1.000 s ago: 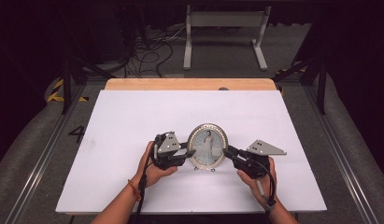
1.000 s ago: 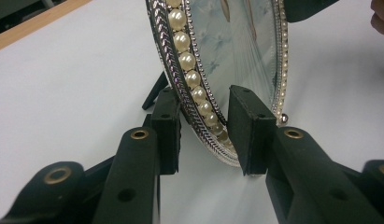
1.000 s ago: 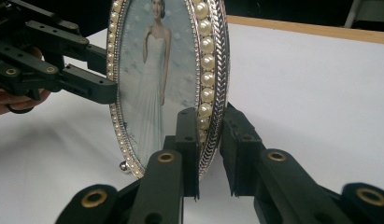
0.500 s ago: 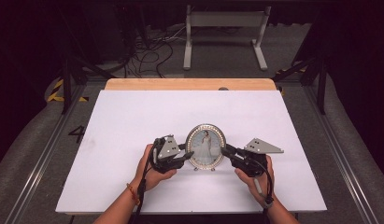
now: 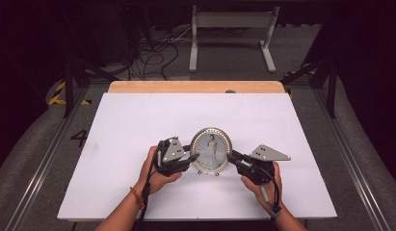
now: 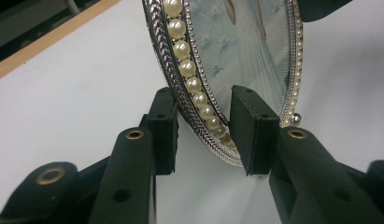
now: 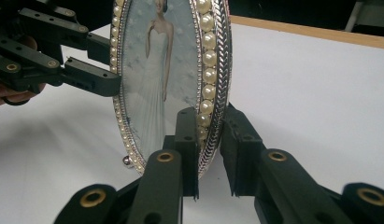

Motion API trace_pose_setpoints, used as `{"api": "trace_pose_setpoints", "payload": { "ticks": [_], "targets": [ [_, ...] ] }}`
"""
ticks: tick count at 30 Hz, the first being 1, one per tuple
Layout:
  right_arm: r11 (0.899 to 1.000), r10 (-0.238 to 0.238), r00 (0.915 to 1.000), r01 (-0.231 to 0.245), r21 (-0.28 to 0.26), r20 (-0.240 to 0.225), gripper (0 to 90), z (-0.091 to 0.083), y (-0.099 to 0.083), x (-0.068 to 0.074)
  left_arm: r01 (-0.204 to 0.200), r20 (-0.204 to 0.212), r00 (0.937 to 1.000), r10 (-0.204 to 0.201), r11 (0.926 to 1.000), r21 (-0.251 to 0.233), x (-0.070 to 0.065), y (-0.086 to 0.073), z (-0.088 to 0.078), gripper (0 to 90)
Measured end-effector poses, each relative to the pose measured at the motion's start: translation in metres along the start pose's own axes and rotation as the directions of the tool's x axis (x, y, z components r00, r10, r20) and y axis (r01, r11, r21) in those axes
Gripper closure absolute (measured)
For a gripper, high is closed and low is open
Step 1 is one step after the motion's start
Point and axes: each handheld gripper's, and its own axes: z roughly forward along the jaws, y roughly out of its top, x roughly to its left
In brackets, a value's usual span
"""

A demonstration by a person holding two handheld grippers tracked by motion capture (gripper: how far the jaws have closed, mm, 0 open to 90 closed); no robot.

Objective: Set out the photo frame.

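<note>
An oval picture frame [image 5: 211, 149] with a silver, pearl-set rim and a portrait in a white dress stands upright on the white tabletop [image 5: 138, 125]. My left gripper [image 5: 193, 156] grips its left rim: in the left gripper view the two pads [image 6: 164, 121] clamp the pearl edge of the frame [image 6: 236, 46], one behind and one in front. From the other side, my right gripper [image 5: 231, 156] is shut on the right rim. Its own view shows the frame [image 7: 157, 70] pinched between the pads [image 7: 187, 135], with the left gripper [image 7: 103, 77] beyond.
A wooden strip [image 5: 186, 86] runs along the table's far edge. Behind it on the floor stand a white metal stand [image 5: 231, 29] and loose cables [image 5: 152, 53]. Bare tabletop lies all around the frame.
</note>
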Motion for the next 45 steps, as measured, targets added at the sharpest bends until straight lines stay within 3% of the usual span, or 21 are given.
{"api": "trace_pose_setpoints", "payload": {
  "ticks": [15,17,22,24,32,37,41,45],
  "targets": [
    [0.997,-0.07,0.9975,0.07,0.027,0.013,74.9,0.001,0.003,0.002,-0.009,-0.01,0.9999,0.01,0.9999,0.012,-0.003,-0.001,-0.005,66.6],
    [0.995,-0.091,0.9957,0.09,0.04,0.018,74.2,0.002,0.004,0.002,-0.028,-0.013,0.9995,0.028,0.9995,0.015,-0.004,0.0,-0.006,65.8],
    [0.991,-0.128,0.9913,0.127,0.046,0.029,75.4,0.0,0.005,0.003,-0.024,-0.022,0.9995,0.024,0.9997,-0.004,-0.003,0.001,-0.015,63.2],
    [0.988,-0.147,0.9889,0.146,0.048,0.022,73.6,-0.003,0.006,0.003,-0.027,-0.007,0.9996,0.027,0.9996,-0.011,-0.002,0.0,-0.019,62.5],
    [0.977,-0.202,0.979,0.199,0.079,0.028,70.3,-0.008,0.007,0.006,-0.057,-0.029,0.9979,0.058,0.998,0.028,-0.002,-0.002,-0.026,59.9],
    [0.965,-0.244,0.9698,0.243,0.103,-0.003,68.5,-0.011,0.005,0.008,-0.052,-0.041,0.9977,0.054,0.9968,0.061,-0.004,-0.011,-0.034,54.2],
    [0.958,-0.263,0.9647,0.261,0.119,-0.001,64.4,-0.016,0.0,0.007,-0.047,-0.06,0.9968,0.052,0.9957,0.08,-0.004,-0.021,-0.04,47.3],
    [0.961,-0.257,0.9663,0.256,0.104,-0.004,58.1,-0.025,-0.006,0.001,-0.045,-0.071,0.9962,0.051,0.9962,0.074,-0.005,-0.028,-0.05,41.1]
  ]
}}
